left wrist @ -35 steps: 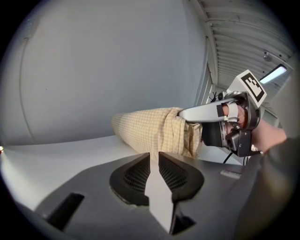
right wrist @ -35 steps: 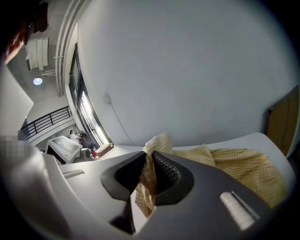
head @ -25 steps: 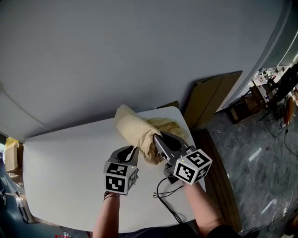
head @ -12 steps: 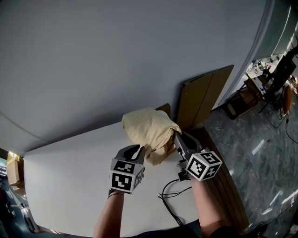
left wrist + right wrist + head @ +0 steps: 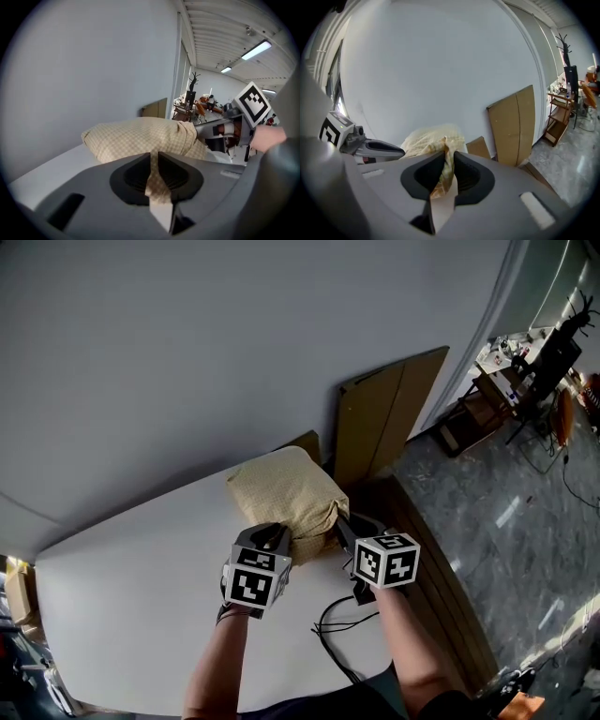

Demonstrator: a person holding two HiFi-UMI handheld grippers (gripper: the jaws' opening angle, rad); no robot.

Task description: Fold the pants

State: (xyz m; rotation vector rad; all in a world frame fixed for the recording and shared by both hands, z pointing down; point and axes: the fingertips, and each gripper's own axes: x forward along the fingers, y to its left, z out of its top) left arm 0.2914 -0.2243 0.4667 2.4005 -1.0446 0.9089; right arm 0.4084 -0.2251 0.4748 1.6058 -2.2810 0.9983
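One fold looks finished: the pants (image 5: 281, 491) have been lowered onto the table's (image 5: 122, 577) far right corner. The left gripper (image 5: 272, 534) clamps fabric. The right gripper's (image 5: 343, 527) jaws have just been opening, cloth seemingly still pinched between them.

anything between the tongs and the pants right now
Nothing visible does. The left tongs pinch the pants at the near edge; the right tongs have fabric between their jaws, which have just been opening.
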